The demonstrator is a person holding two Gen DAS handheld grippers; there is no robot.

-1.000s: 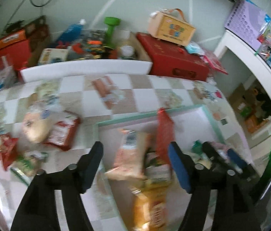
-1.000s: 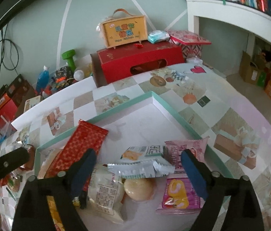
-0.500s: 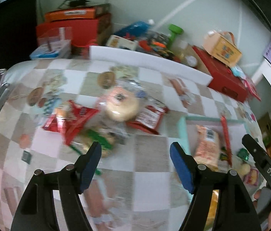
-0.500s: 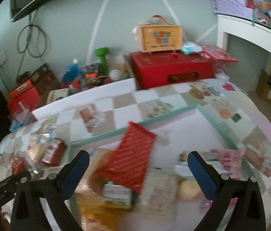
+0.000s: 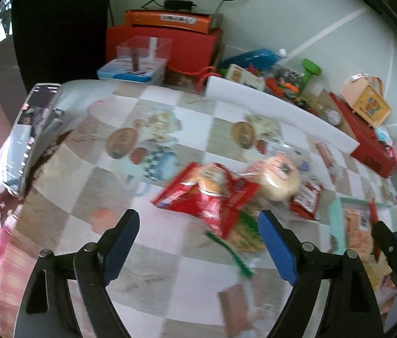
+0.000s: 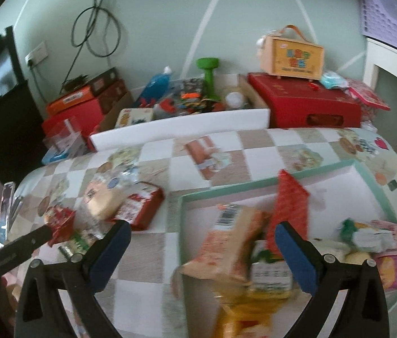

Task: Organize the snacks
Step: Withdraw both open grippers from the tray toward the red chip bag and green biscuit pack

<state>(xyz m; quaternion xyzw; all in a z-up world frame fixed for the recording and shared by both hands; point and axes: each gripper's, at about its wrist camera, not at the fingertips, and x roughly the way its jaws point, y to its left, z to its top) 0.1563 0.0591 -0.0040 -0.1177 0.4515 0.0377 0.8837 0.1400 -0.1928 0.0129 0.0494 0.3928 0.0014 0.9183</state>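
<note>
Snacks lie in two groups on the desk (image 5: 187,278), which carries a checked, picture-printed cloth. One group is a loose pile on the bare cloth; the other sits inside a shallow tray with a mint-green rim (image 6: 226,190).

My left gripper (image 5: 198,242) hangs over the cloth with its jaws opening, and nothing is between them. Just beyond its blue pads (image 5: 275,249) lies the loose pile: a red snack packet (image 5: 212,197), a round bun in clear wrap (image 5: 278,174) beside it, a smaller red packet (image 5: 306,197) to the right of the bun, and a green-edged packet (image 5: 243,236) partly under the red one. Motion blur prevents reading any labels. A phone (image 5: 29,138) lies near the desk's left edge, well apart from the pile.

My right gripper (image 6: 201,252) stands with its jaws at full width and empty, above the tray's near left corner. Within the tray, an orange-pink pouch with a barcode (image 6: 232,239) lies tilted against a red patterned packet (image 6: 290,205) that stands up on edge. A pink packet (image 6: 390,259) lies at the tray's right side. Other wrapped items around them are too blurred to identify.

In the right view, my left gripper's black finger (image 6: 15,250) shows at lower left, close to the loose pile.
</note>
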